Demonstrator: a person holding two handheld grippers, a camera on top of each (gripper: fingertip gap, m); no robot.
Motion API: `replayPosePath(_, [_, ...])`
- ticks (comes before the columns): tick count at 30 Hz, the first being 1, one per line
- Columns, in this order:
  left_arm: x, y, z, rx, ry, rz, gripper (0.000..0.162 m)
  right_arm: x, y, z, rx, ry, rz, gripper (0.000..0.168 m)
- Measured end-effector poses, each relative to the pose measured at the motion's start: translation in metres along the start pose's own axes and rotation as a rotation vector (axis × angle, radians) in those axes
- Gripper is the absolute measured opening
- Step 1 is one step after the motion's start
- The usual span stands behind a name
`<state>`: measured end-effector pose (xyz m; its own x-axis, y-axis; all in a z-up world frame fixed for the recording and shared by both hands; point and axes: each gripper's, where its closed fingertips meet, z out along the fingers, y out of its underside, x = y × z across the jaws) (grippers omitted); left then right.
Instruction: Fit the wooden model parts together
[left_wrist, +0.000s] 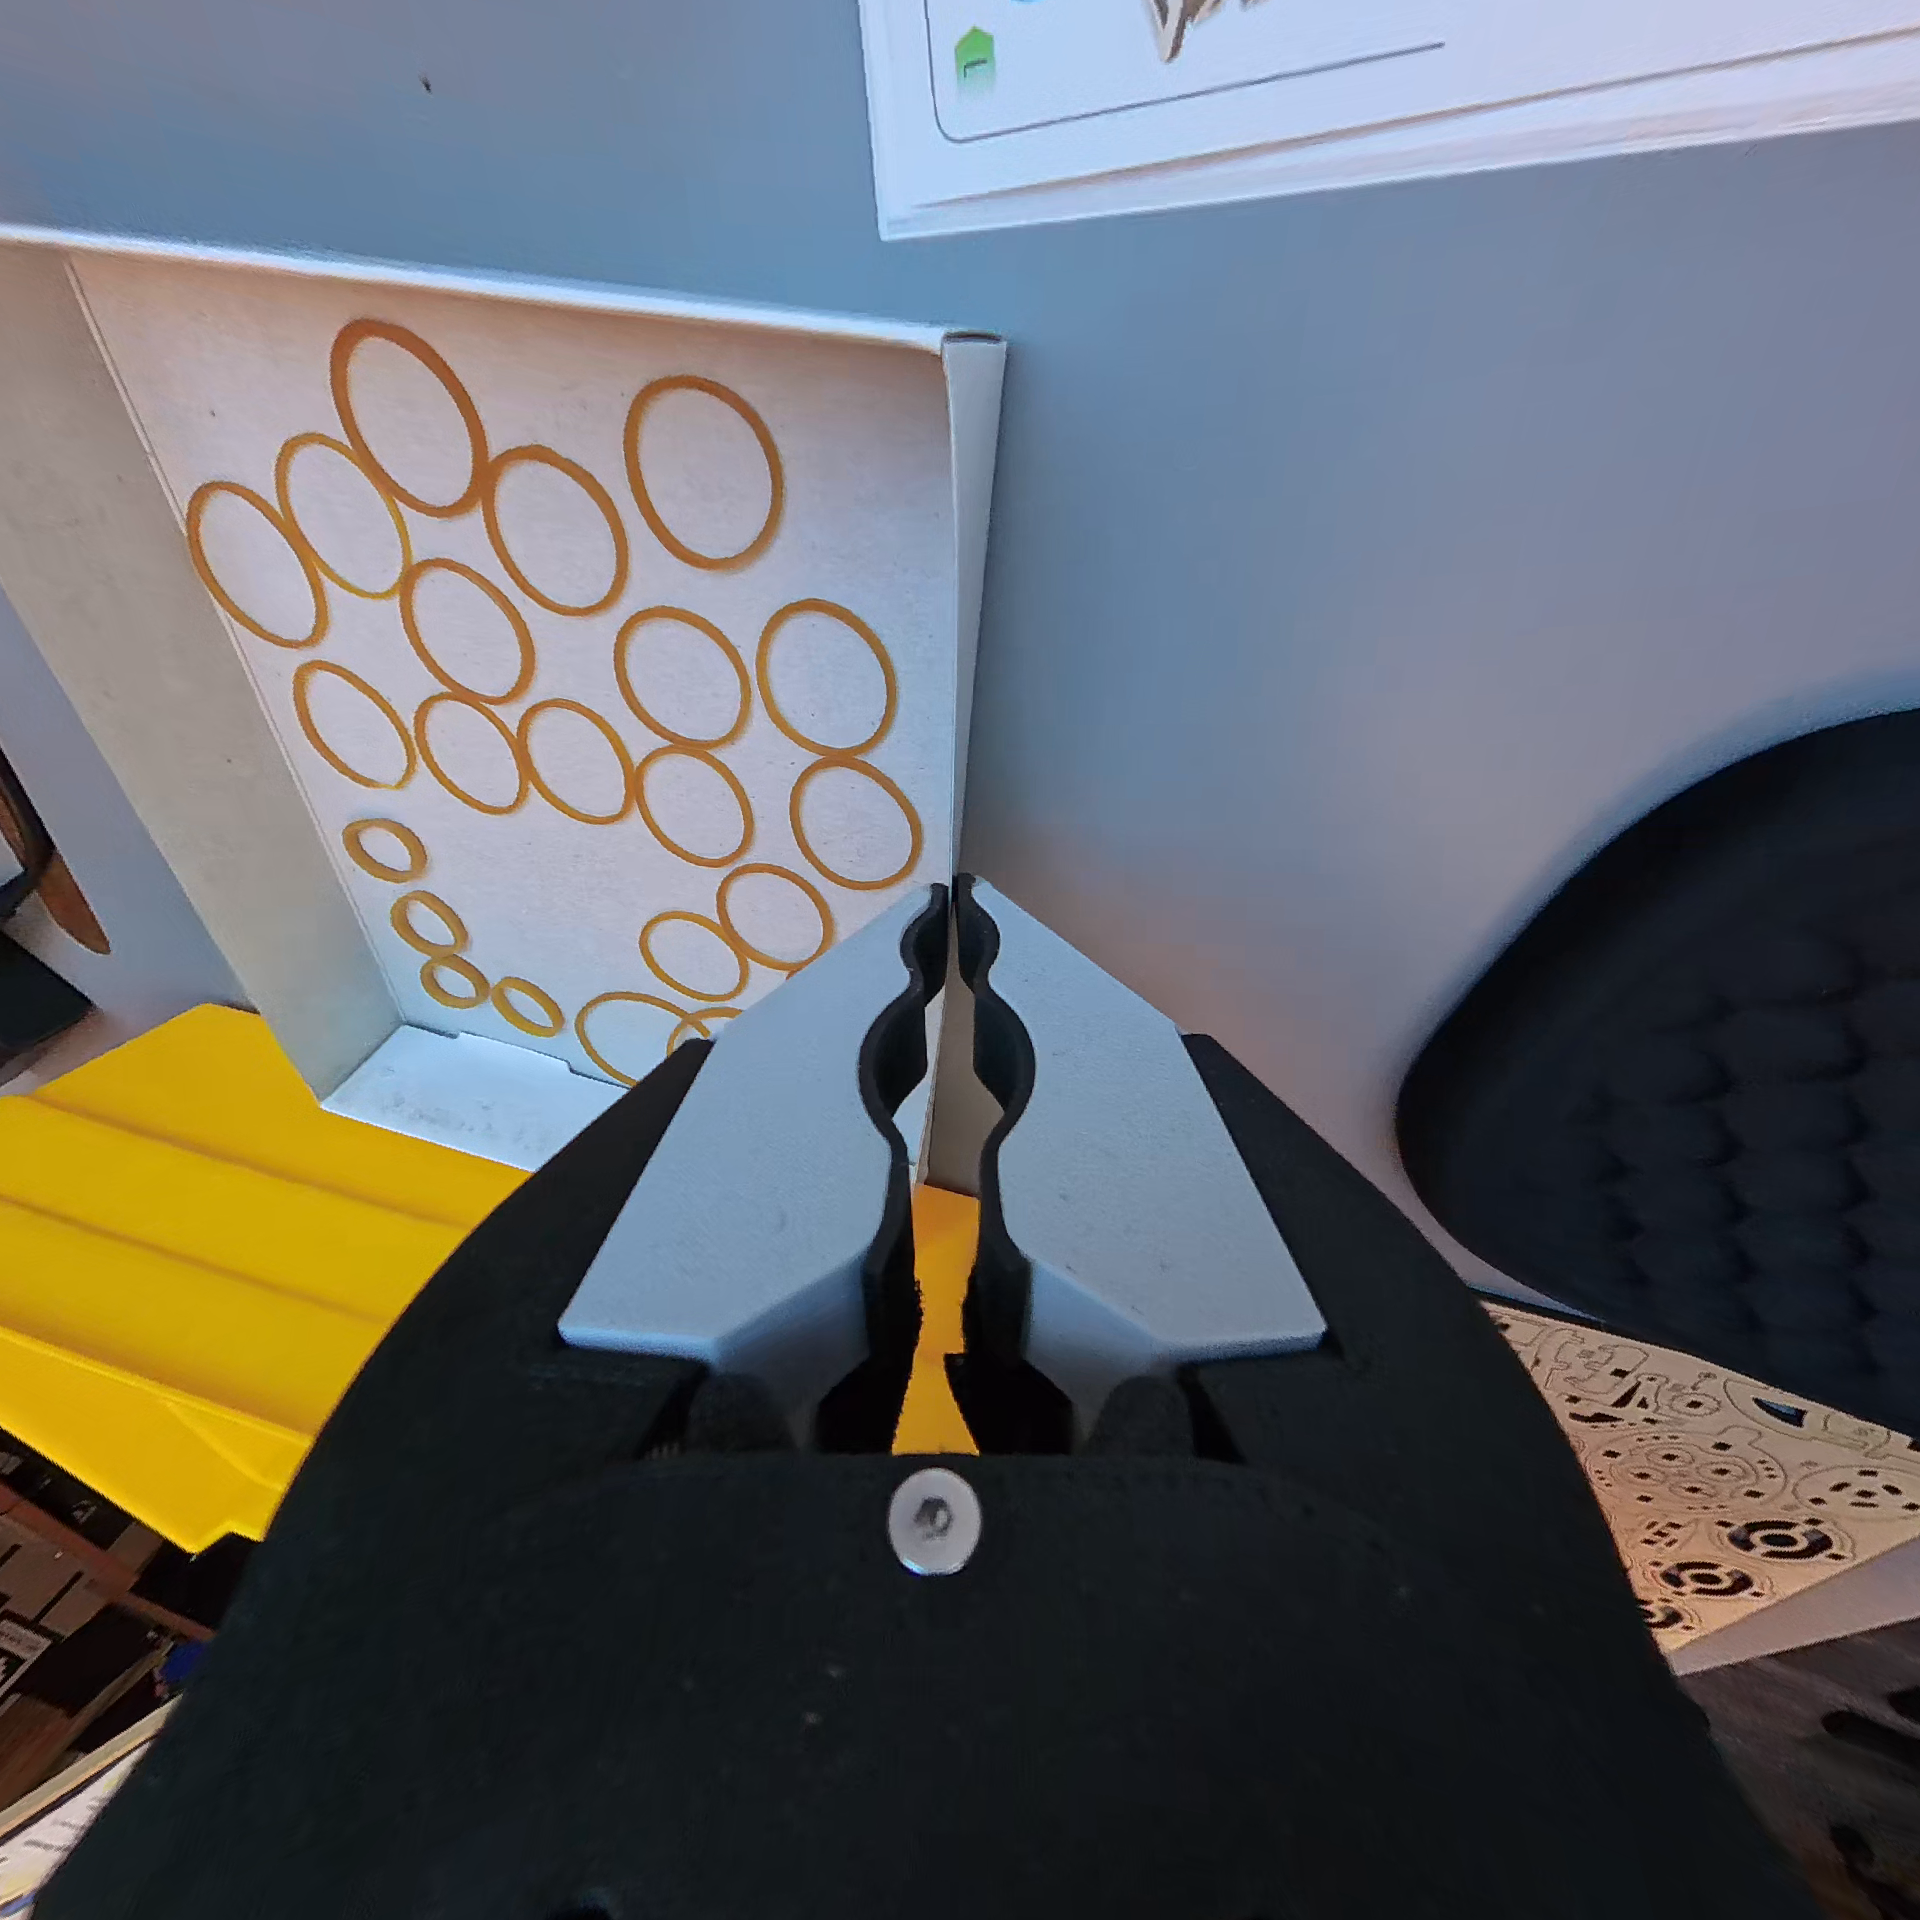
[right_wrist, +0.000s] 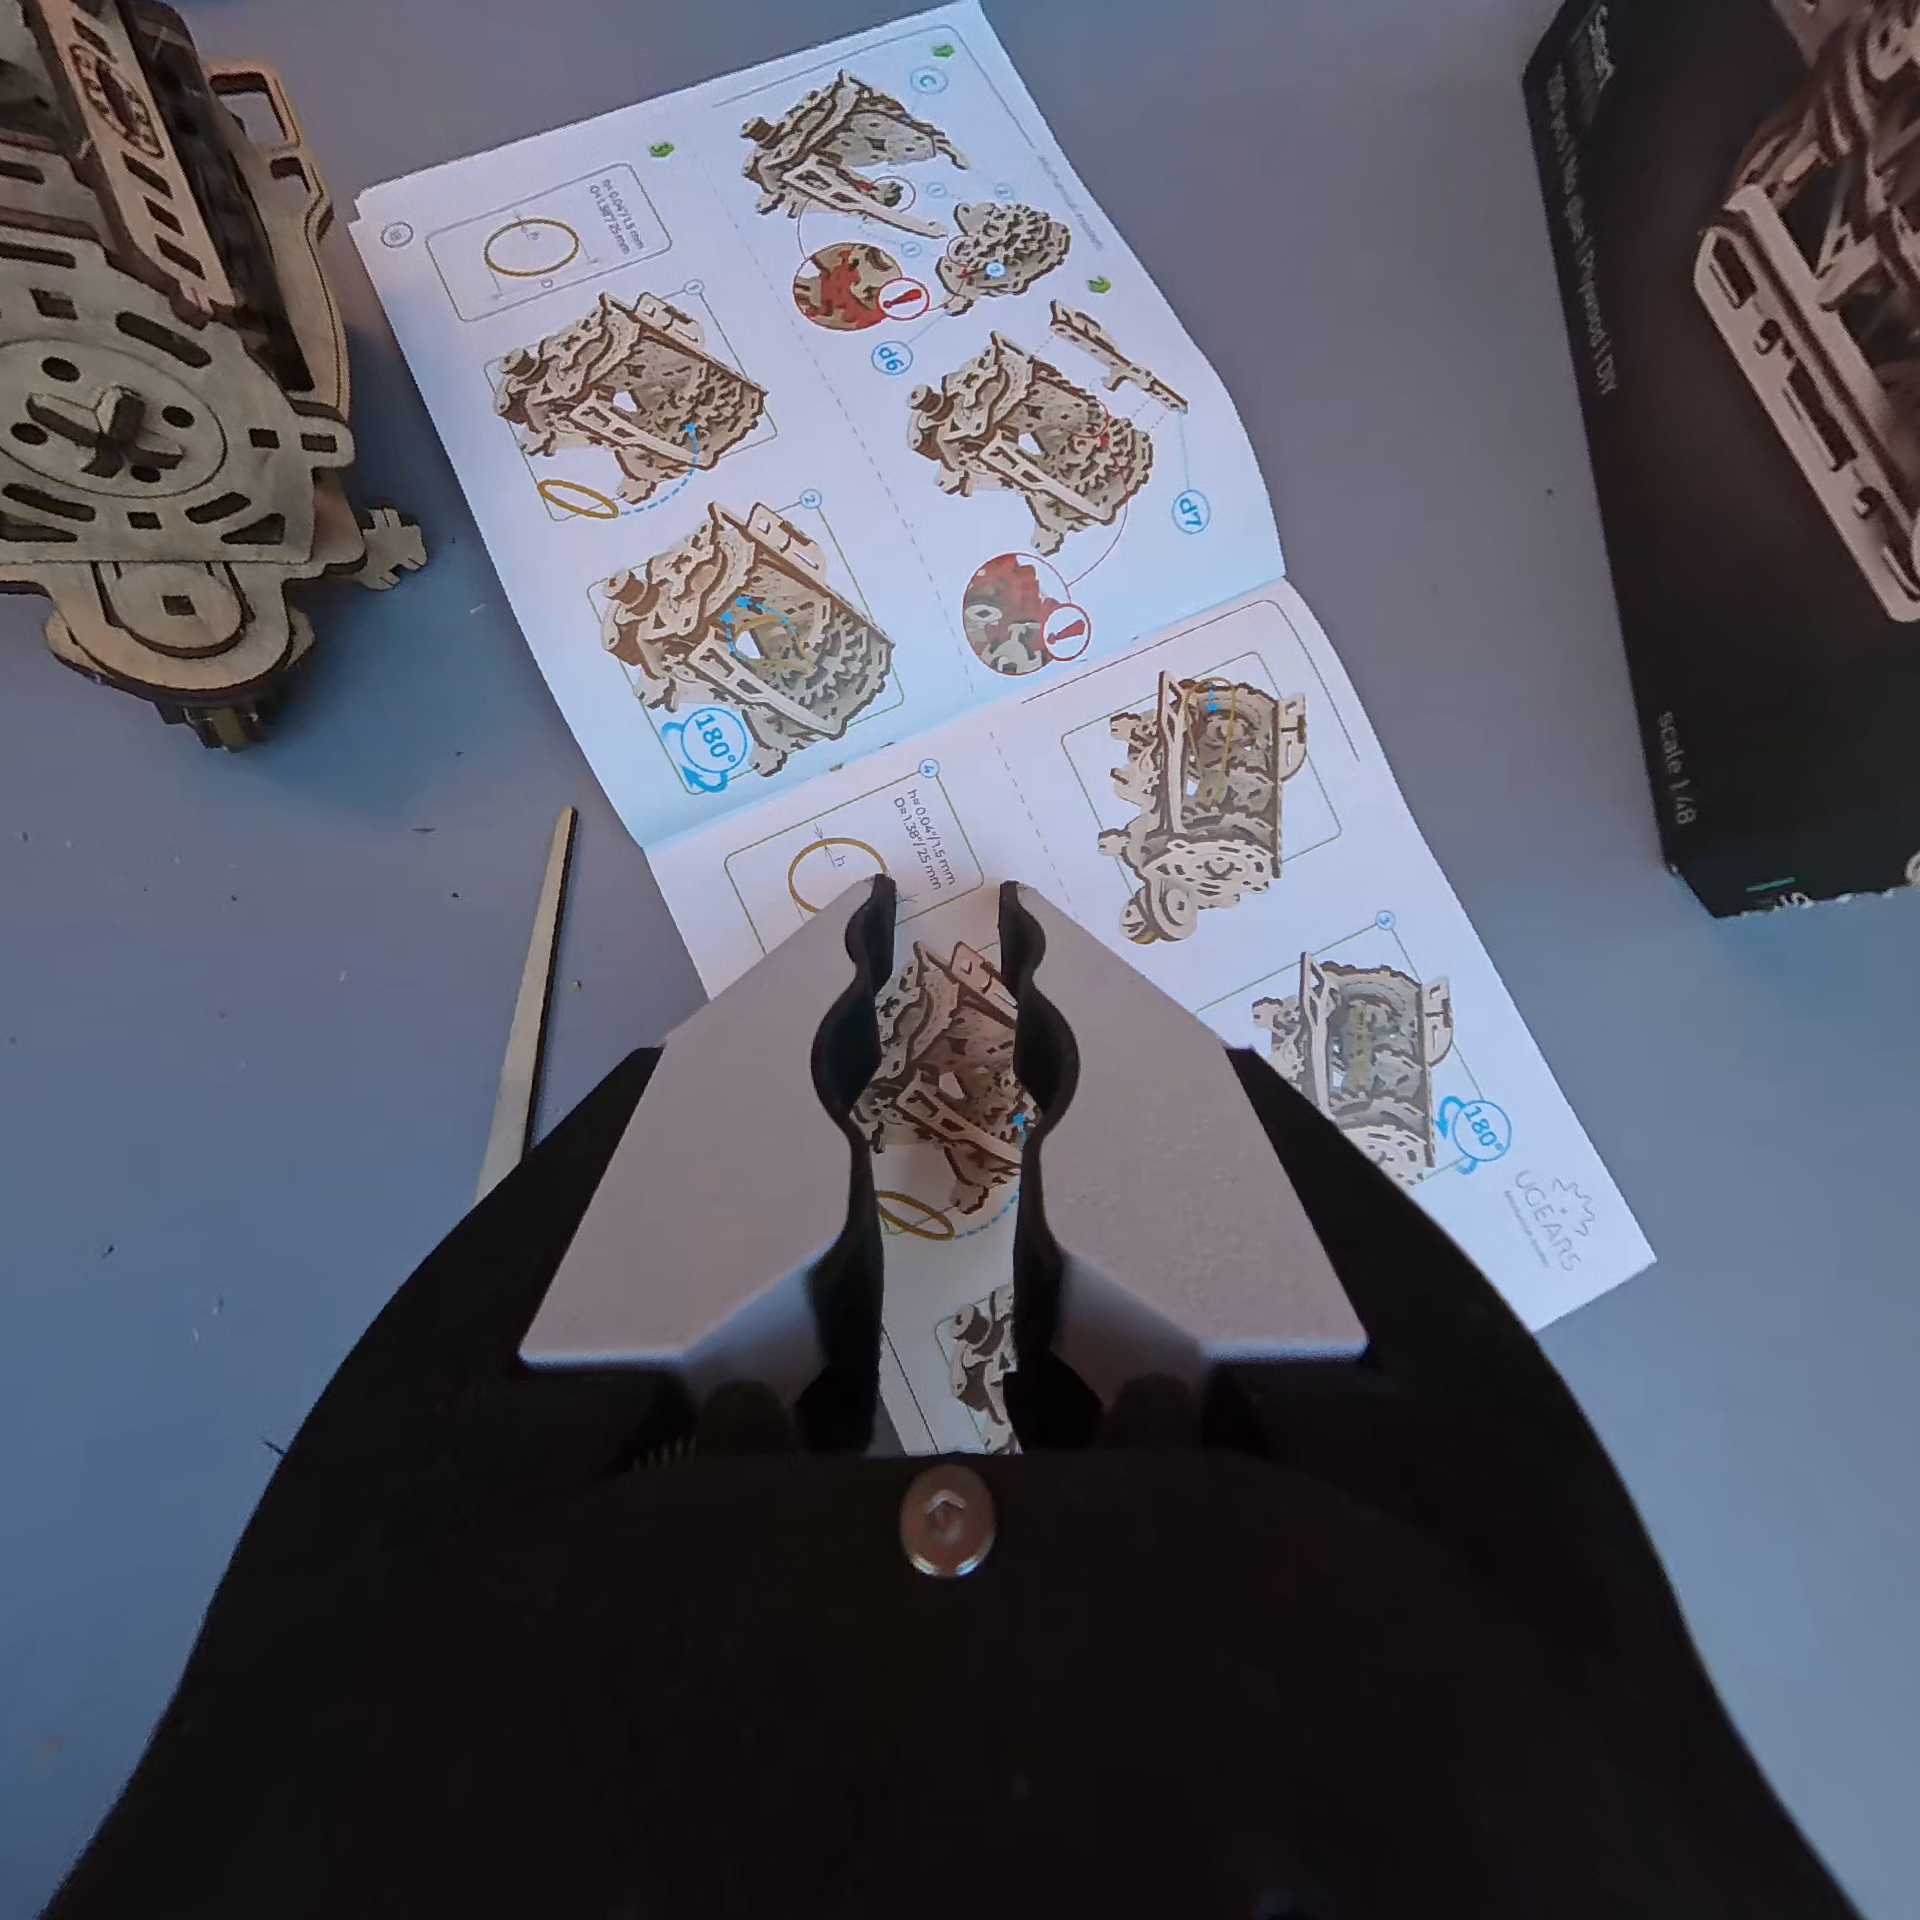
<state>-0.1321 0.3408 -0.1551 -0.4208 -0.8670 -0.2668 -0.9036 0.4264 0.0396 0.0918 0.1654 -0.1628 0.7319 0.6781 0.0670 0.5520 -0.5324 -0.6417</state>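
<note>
A partly built wooden model (right_wrist: 156, 364) stands on the grey table at the far left of the right wrist view. A thin wooden stick (right_wrist: 530, 997) lies just left of my right gripper (right_wrist: 945, 888), which is open and empty above an open instruction booklet (right_wrist: 935, 499). My left gripper (left_wrist: 951, 894) is shut with nothing seen between its fingers. It hovers by the right wall of a white cardboard tray (left_wrist: 971, 623) that holds several orange rubber bands (left_wrist: 556, 530). A laser-cut wooden parts sheet (left_wrist: 1714, 1475) lies at the lower right.
A black product box (right_wrist: 1766, 520) lies at the right edge. A yellow plastic bin (left_wrist: 208, 1247) sits under the tray's near end. A black mesh cushion (left_wrist: 1714, 1091) lies right of the left gripper. The booklet's corner (left_wrist: 1351, 94) shows at the top. Across from one pair of fingers to the other is roughly 30 cm.
</note>
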Motion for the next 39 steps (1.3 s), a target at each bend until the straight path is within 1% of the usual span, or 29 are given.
replayPosePath(8, [0.016, -0.009, -0.003, 0.021, -0.017, -0.022, 0.000, 0.000, 0.007, -0.006, 0.008, 0.124, 0.125, 0.017])
replayPosePath(16, [0.037, -0.009, -0.009, 0.046, 0.001, -0.033, 0.000, -0.006, 0.009, -0.008, -0.057, 0.223, 0.119, 0.005])
replayPosePath(19, [0.042, -0.008, -0.011, 0.055, -0.006, -0.039, 0.000, -0.006, 0.008, -0.008, -0.068, 0.230, 0.104, 0.005])
replayPosePath(22, [0.042, -0.008, -0.011, 0.074, -0.024, -0.059, 0.000, -0.013, -0.007, -0.008, 0.004, 0.186, 0.072, 0.013])
replayPosePath(24, [0.041, -0.010, -0.011, 0.097, -0.027, -0.071, 0.001, -0.033, -0.019, -0.005, 0.060, 0.081, 0.025, 0.014])
replayPosePath(27, [0.042, -0.011, -0.011, 0.115, -0.021, -0.083, 0.001, -0.056, -0.021, 0.004, 0.051, -0.022, -0.035, 0.016])
replayPosePath(28, [0.042, -0.011, -0.011, 0.117, -0.021, -0.084, 0.001, -0.060, -0.018, 0.008, 0.033, -0.038, -0.048, 0.019])
replayPosePath(29, [0.042, -0.011, -0.011, 0.118, -0.021, -0.084, 0.001, -0.063, -0.019, 0.010, 0.033, -0.045, -0.058, 0.021])
replayPosePath(35, [0.041, -0.015, -0.010, 0.136, -0.033, -0.087, 0.001, -0.057, -0.026, 0.017, 0.050, -0.014, -0.063, 0.020])
replayPosePath(39, [0.035, -0.020, -0.013, 0.191, -0.055, -0.146, 0.004, -0.057, -0.027, 0.017, 0.057, -0.014, -0.062, 0.020])
